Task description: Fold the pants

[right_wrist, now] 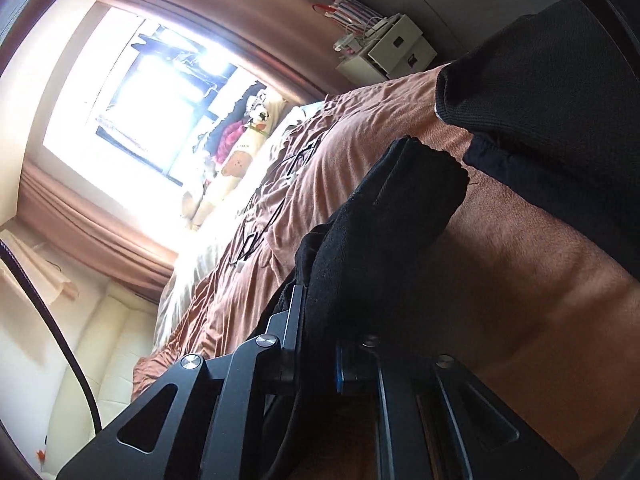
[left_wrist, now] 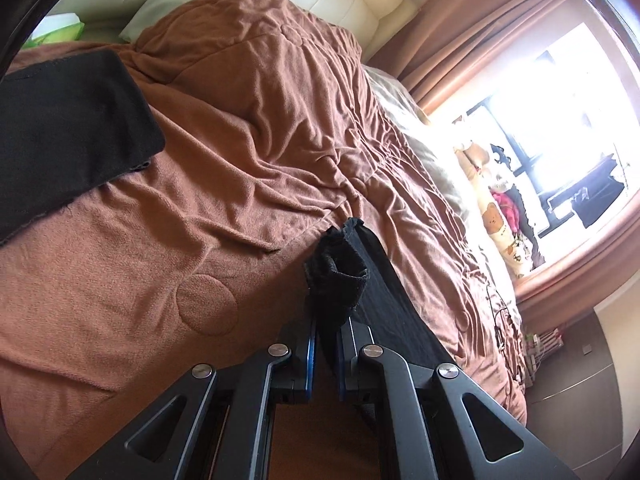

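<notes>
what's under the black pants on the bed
A brown blanket lies under the black pants. Both the left gripper and the right gripper pinch pants fabric. Whatever lies below the blanket is covered.

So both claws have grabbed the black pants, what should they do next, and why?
Probably lift together and carry the held edge toward the far black part. The left claw and right claw each pinch the black pants above the brown blanket, so the fold looks just begun.
</notes>
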Demonstrator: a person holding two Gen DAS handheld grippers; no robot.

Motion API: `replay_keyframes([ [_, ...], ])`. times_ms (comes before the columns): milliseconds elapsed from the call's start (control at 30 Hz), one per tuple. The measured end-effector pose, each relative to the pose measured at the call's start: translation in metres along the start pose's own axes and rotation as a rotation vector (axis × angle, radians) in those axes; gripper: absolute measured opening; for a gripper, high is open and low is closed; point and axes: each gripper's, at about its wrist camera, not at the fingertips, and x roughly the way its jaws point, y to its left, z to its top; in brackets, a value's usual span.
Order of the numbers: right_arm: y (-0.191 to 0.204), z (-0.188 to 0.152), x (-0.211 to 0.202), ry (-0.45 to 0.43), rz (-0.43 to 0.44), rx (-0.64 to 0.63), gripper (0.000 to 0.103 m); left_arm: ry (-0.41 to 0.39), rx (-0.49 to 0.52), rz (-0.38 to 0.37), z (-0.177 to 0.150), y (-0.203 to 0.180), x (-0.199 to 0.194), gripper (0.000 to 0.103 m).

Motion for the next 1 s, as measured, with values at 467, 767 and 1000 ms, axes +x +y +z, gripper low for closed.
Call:
replay_keyframes([
  [467,-0.002,-0.018,-0.045,0.023,0.013,0.005,0.008,-0.046,-0.012,-0.015,0.004,0.052,-0.079,0.008],
  [767,-0.009,-0.026,-0.074,0.045,0.022,0.002,0.008,-0.048,-0.052,-0.010,-0.015,0.088,-0.118,0.008],
  [1000,-0.021,-0.026,-0.087,0.054,0.003,0.016,0.008,-0.053,-0.097,-0.029,-0.029,0.108,-0.136,0.008],
])
